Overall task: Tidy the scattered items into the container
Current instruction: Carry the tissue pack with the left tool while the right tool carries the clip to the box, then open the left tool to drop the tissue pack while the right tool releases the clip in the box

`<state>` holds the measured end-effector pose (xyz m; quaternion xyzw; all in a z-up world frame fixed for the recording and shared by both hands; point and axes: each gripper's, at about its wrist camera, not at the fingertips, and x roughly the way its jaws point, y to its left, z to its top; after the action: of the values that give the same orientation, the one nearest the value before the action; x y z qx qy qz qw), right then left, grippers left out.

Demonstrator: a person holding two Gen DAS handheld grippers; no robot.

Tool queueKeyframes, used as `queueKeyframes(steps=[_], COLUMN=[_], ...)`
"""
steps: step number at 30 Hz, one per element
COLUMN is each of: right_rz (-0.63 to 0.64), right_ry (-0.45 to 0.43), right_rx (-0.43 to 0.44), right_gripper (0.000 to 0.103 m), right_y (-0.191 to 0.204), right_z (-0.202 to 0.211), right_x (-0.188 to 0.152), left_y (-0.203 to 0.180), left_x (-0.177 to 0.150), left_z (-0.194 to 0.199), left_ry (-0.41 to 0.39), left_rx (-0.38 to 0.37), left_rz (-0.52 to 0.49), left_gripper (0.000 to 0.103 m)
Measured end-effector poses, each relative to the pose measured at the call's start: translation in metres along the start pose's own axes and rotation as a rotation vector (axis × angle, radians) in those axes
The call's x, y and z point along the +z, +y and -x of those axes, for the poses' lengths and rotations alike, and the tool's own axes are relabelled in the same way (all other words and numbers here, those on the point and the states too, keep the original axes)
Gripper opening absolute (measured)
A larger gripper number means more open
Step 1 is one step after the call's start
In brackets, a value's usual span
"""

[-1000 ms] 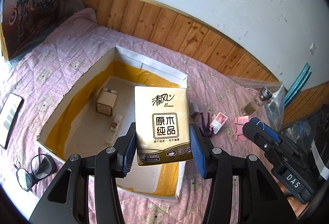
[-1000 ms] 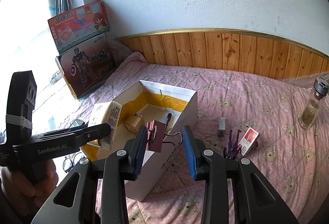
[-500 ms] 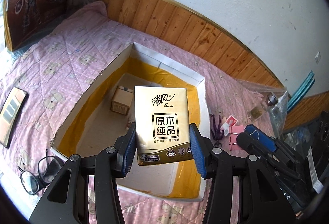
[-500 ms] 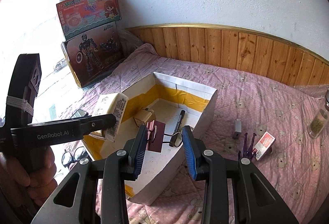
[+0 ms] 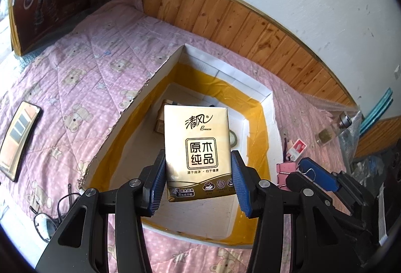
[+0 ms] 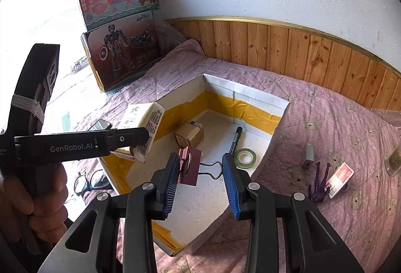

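Note:
My left gripper (image 5: pixel 198 182) is shut on a gold tissue pack (image 5: pixel 198 147) and holds it over the open white box with yellow tape (image 5: pixel 265 97). The same gripper and pack (image 6: pixel 142 127) show at the left of the right wrist view, above the box's left wall. My right gripper (image 6: pixel 199 181) is shut on a pink binder clip (image 6: pixel 190 167) over the box (image 6: pixel 283 110). Inside the box lie a small brown carton (image 6: pixel 189 135), a black marker (image 6: pixel 235 137) and a tape roll (image 6: pixel 246 157).
On the pink quilt to the right of the box lie a grey adapter (image 6: pixel 308 156), a purple figure (image 6: pixel 319 185), a red-white small box (image 6: pixel 340 179) and a glass bottle (image 5: pixel 333 129). Glasses (image 5: pixel 47 215) and a phone (image 5: pixel 17 140) lie left. Toy boxes (image 6: pixel 120 37) lean on the wall.
Both grippers have moved forward and lower over the box with their loads. The tape roll and marker inside have come into view.

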<state>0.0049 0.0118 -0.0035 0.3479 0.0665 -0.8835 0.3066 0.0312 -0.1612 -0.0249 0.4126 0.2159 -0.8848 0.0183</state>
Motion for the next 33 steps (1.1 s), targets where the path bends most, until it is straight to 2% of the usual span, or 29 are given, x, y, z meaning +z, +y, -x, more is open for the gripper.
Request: queueKeyframes(steps=[13, 20, 23, 25, 33], right_rz=[0.049, 0.06, 0.056, 0.047, -0.018], right_ry=[0.078, 0.116, 0.124, 0.13, 0.144], right_rx=[0.03, 0.03, 0.032, 0.025, 0.042], right_gripper=[0.036, 0.036, 0.037, 0.038, 0.038], right_y=[0.02, 0.024, 0.025, 0.024, 0.012], right_z=[-0.028, -0.043, -0.047, -0.05, -0.05], right_x=[-0.008, -0.011, -0.011, -0.012, -0.014], left_y=[0.018, 0.022, 0.028, 0.034, 0.034], left_x=[-0.002, -0.004, -0.004, -0.004, -0.002], left_z=[-0.019, -0.03, -0.034, -0.036, -0.034], left_ry=[0.049, 0.085, 0.106, 0.13, 0.117], left_rx=[0.105, 0.125, 0.132, 0.11, 0.114], left_rz=[-0.036, -0.038, -0.007, 0.033, 0.057], left_gripper=[0.051, 0.052, 0.054, 0.055, 0.053])
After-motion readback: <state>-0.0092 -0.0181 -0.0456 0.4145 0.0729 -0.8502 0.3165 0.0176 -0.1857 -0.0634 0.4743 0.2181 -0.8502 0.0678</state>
